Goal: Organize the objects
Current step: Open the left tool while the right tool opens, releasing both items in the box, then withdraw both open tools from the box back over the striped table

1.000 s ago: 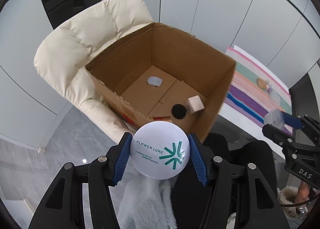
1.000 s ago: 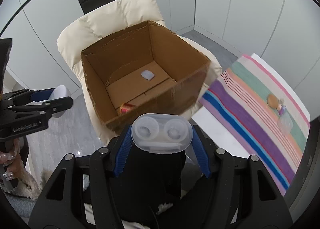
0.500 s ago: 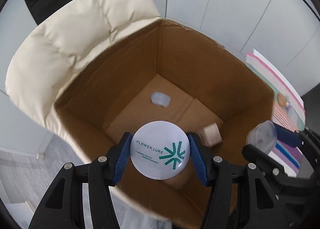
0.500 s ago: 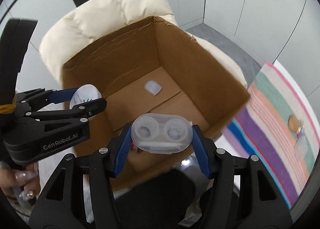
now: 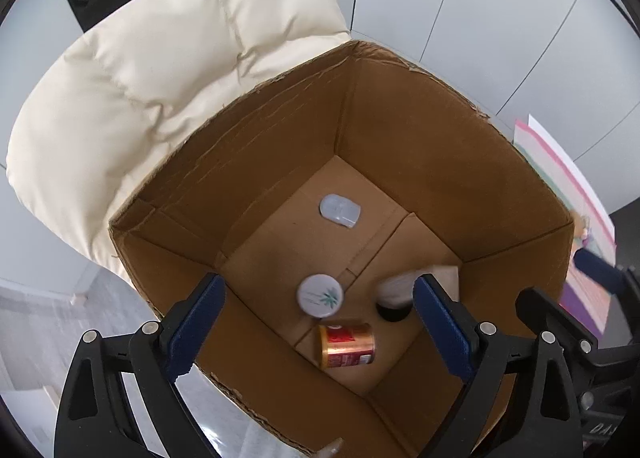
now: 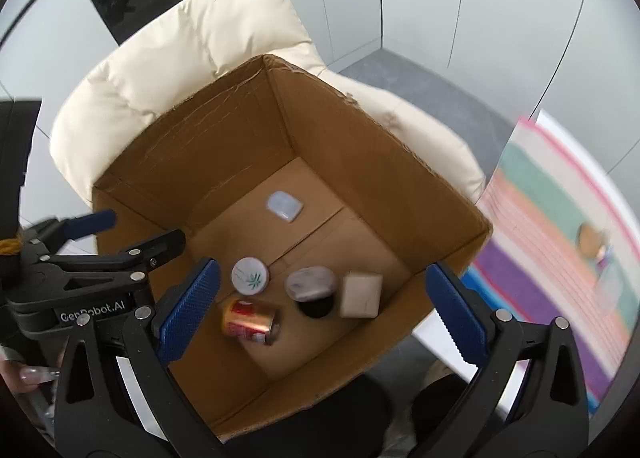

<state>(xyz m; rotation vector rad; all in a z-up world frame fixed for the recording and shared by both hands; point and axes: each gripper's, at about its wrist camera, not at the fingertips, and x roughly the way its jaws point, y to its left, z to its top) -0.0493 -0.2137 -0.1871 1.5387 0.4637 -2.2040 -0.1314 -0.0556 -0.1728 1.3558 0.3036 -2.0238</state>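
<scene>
Both grippers, left (image 5: 316, 322) and right (image 6: 320, 310), gape empty above the boxed compact (image 6: 250, 275).

Matt corrugated cardboard box (image 5: 400, 106); shiny metal can (image 5: 346, 345); smooth plastic compact (image 5: 319, 295); quilted cream chair (image 5: 168, 58) cloth beyond the tongs.

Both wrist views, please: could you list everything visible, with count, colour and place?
cardboard box: 1, brown, on the chair
chair: 1, cream, under the box
round compact: 1, white, box floor
lens case: 1, translucent, atop a black item
can: 1, red-gold, lying in the box
block: 1, beige, box floor
small pouch: 1, pale blue, far box floor
striped cloth: 1, multicolour, right
left gripper: open
right gripper: open
</scene>
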